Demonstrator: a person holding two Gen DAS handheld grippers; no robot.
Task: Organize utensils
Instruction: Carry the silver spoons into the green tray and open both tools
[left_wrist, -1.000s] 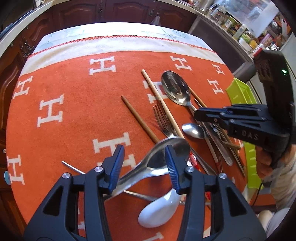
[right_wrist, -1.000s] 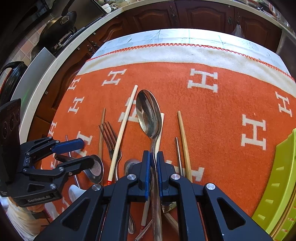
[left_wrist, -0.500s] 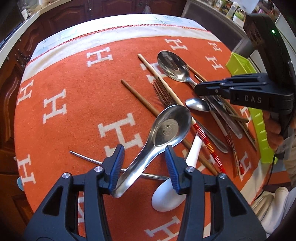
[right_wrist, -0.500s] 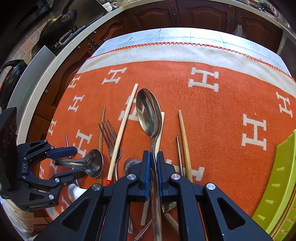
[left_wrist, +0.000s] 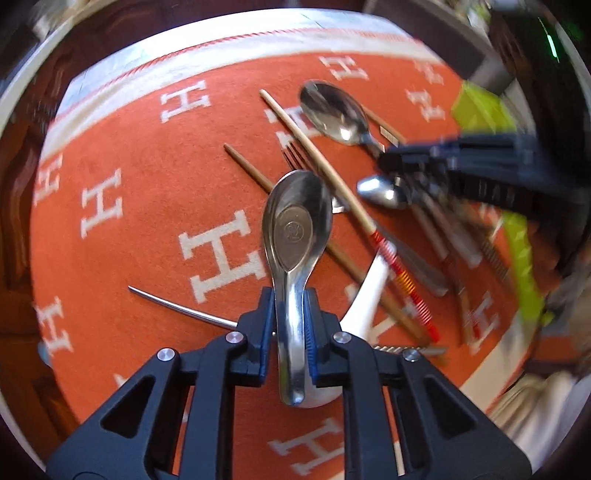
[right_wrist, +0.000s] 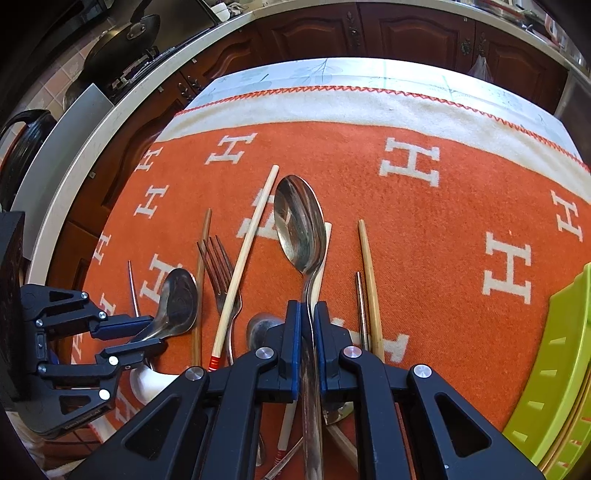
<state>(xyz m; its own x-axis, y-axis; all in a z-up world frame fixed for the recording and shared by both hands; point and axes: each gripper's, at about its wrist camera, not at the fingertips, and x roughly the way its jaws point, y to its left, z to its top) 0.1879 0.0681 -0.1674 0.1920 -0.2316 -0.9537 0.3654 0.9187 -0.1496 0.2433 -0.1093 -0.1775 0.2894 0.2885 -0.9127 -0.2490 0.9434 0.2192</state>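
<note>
Left of the large steel spoon (right_wrist: 300, 225), which serves as the landmark, the left claw (left_wrist: 290, 321) has just been closing and now pinches the handle of a steel soup spoon (left_wrist: 297, 229), its blue pads (left_wrist: 266, 325) pressed on either side; that spoon's long axis runs straight away from the claw, bowl at the far end, hollow side facing the camera. Between the soup spoon and the landmark lie a brown chopstick (right_wrist: 201, 280), a fork (right_wrist: 221, 273) with tines pointing to the far edge of the desk, and a pale chopstick (right_wrist: 245, 258) with a red-banded near end, all roughly parallel on the orange blanket (right_wrist: 424, 229) patterned with white H letters. The right claw (right_wrist: 306, 354) is pressed together on the large steel spoon's thin handle; the spoon points away from the claw, bowl far. Right of it lie a metal chopstick (right_wrist: 361, 310) and a tan one (right_wrist: 369, 288), side by side. Farthest right sits a lime-green tray (right_wrist: 554, 369); what it holds cannot be told. Only the left wrist view, which is blurred, shows a white ceramic spoon (left_wrist: 364, 295) under the left claw and a thin metal rod (left_wrist: 177, 306) beside it; only the right wrist view shows a dark pan (right_wrist: 122, 40) on the stove behind the desk.
</note>
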